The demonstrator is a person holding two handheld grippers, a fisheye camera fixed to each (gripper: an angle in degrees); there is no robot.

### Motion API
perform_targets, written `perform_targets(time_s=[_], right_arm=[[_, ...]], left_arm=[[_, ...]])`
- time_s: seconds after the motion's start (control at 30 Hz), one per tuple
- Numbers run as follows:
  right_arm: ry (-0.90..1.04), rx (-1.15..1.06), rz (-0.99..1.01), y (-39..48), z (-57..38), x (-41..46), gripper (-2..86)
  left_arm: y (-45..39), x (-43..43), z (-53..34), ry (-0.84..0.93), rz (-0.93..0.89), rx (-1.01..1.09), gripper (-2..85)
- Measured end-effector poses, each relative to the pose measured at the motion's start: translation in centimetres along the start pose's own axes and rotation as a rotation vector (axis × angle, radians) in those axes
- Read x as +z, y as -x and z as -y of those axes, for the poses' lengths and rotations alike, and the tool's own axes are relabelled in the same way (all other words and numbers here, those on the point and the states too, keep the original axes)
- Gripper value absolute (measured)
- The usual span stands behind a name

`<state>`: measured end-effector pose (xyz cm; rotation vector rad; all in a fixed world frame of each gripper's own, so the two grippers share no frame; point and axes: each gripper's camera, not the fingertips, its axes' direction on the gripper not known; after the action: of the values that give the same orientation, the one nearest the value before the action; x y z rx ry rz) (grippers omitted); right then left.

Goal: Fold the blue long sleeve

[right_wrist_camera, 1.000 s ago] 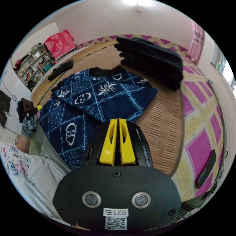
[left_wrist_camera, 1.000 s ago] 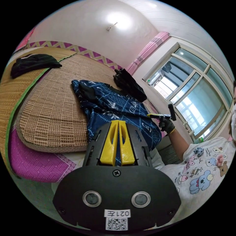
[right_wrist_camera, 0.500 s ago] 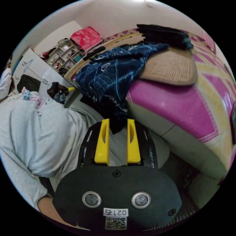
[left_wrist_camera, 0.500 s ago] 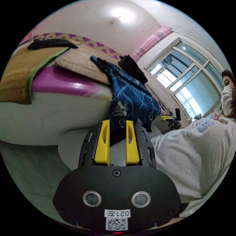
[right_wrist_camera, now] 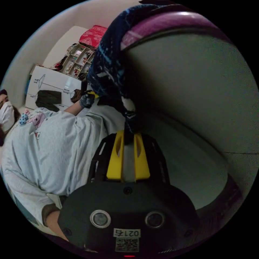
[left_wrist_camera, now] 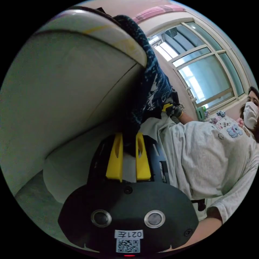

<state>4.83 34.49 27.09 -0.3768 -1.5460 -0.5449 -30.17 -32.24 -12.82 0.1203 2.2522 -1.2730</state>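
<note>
We see the long sleeve (left_wrist_camera: pixel 151 81) draped over the bed's (left_wrist_camera: pixel 67 81) edge, its hem hanging between the left gripper (left_wrist_camera: pixel 128 140) fingers (left_wrist_camera: pixel 115 153); the person (left_wrist_camera: pixel 213 159) stands beside the bed, the window (left_wrist_camera: pixel 199 70) behind.

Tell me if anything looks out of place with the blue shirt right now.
Yes. The blue long sleeve hangs over the bed's edge instead of lying flat. Its lower hem sits between the jaws of the left gripper and the right gripper.
</note>
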Motion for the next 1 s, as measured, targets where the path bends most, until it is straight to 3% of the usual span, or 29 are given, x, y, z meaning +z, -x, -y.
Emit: perform_targets(time_s=[0.27,0.4,0.5,0.63,0.77,0.83,0.9,1.0], right_arm=[[-0.144,-0.173,0.144,3.1,-4.1,-7.6,1.5],[-0.286,-0.333,0.237,4.3,-1.6,-15.6,1.3],[-0.385,-0.358,0.323,2.4,3.1,-21.4,1.4],[-0.495,-0.212,0.384,-4.5,12.3,-27.0,2.2],[-0.599,0.042,0.369,-12.7,19.3,-28.6,4.5],[-0.612,0.268,0.275,-17.4,21.7,-28.2,8.7],[-0.602,0.332,0.197,-18.8,22.1,-28.3,10.3],[-0.599,0.273,0.099,-17.5,21.1,-29.2,10.6]], left_arm=[[-5.5,-7.3,-2.1,-0.158,-0.089,0.128,-0.5],[-9.0,-14.7,2.3,-0.299,-0.109,0.220,-0.5],[-8.6,-19.4,8.3,-0.380,-0.157,0.171,-0.4],[-4.5,-22.5,16.5,-0.479,-0.199,0.035,-0.1],[5.8,-22.4,24.6,-0.636,-0.225,-0.247,1.4],[10.4,-21.2,26.1,-0.660,-0.197,-0.381,3.2],[14.3,-19.7,25.5,-0.694,-0.188,-0.509,5.6],[13.3,-19.6,24.3,-0.688,-0.154,-0.394,5.9]])
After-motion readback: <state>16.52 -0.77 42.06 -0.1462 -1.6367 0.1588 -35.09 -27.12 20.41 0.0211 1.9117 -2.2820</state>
